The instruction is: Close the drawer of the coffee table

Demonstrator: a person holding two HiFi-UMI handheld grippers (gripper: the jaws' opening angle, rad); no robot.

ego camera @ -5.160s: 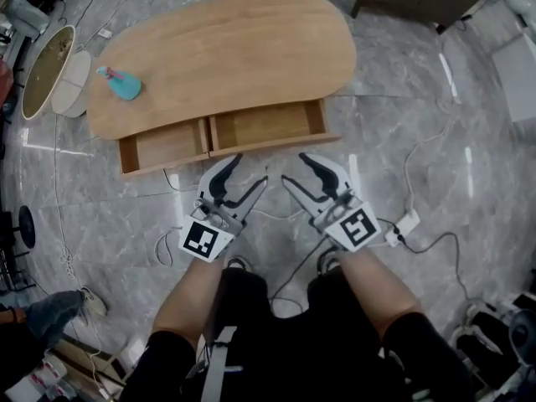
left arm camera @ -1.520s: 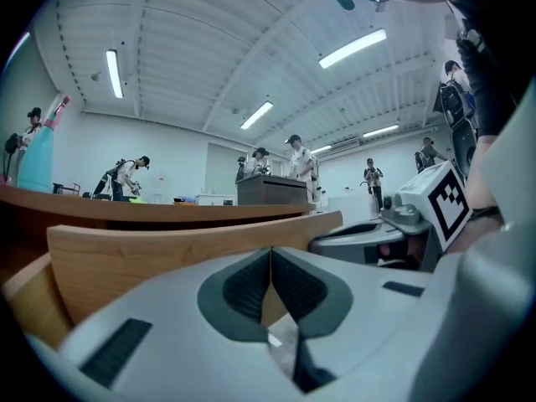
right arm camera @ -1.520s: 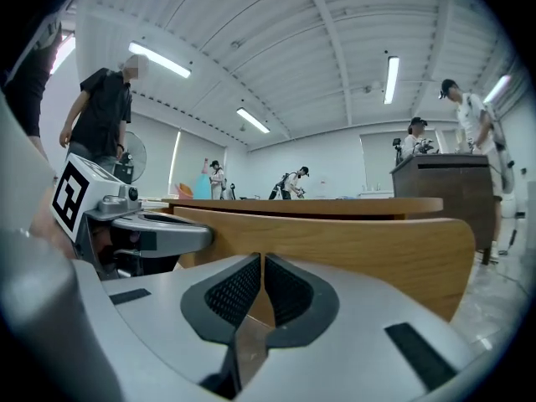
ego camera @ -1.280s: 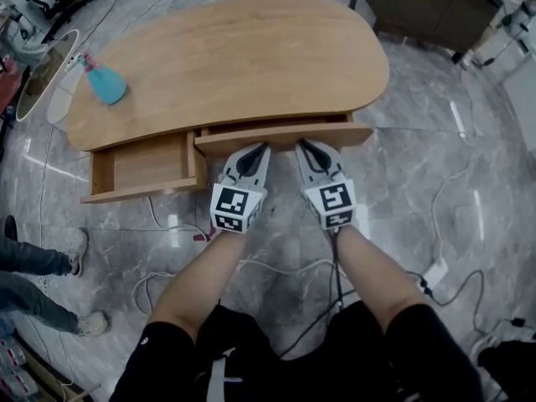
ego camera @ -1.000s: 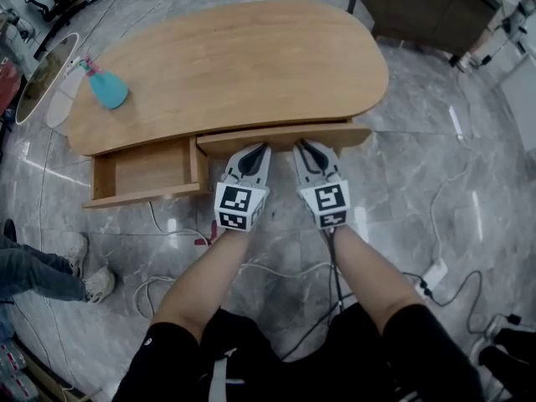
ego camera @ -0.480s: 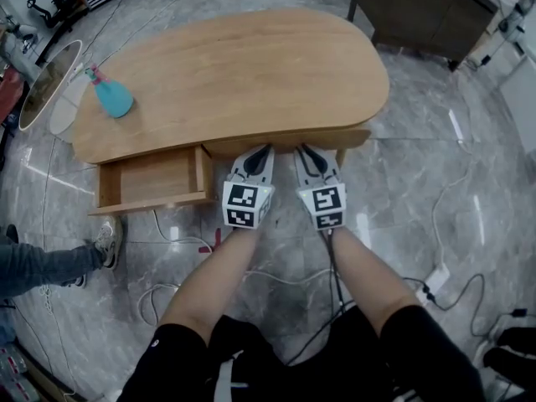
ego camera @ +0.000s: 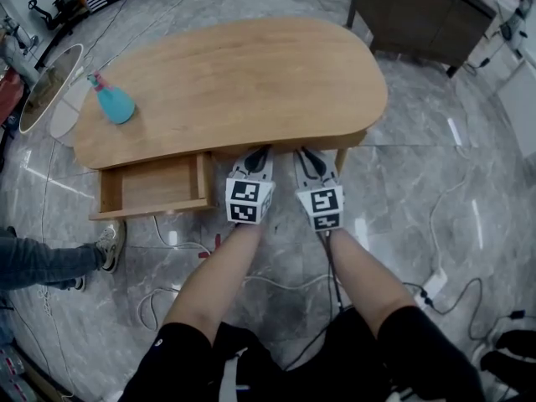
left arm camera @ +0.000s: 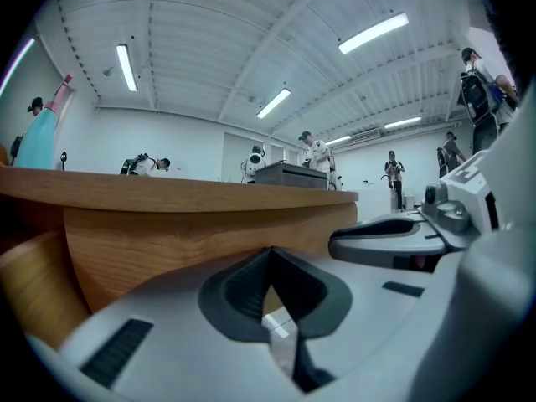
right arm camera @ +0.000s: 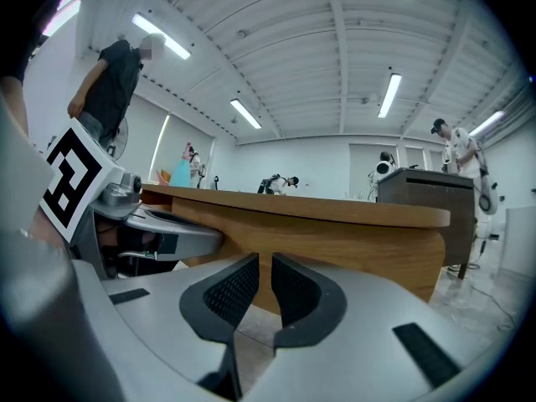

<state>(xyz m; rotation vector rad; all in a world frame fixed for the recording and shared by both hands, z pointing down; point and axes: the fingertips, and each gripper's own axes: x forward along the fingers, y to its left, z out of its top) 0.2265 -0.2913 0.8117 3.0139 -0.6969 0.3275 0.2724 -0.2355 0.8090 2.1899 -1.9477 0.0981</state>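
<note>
Entry, drawer side: the left gripper [ego camera: 257, 152] is holding its fingers fully together on nothing, tips touching the light wooden drawer front [left arm camera: 159, 241] just ahead of them. That front is sitting pushed in under the rim of the kidney-shaped wooden coffee table [ego camera: 234, 74]. The right gripper [ego camera: 309, 152] is keeping a thin slit between its fingers (nothing inside), tips at the same front. A second wooden drawer [ego camera: 151, 209] is standing open left of the left fingers, and a teal spray bottle [ego camera: 113, 105] is standing beyond it on the tabletop.

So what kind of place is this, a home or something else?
Likely a lab or workshop hall: ceiling strip lights, cables strewn over the marble-look floor, several other people standing about.
</note>
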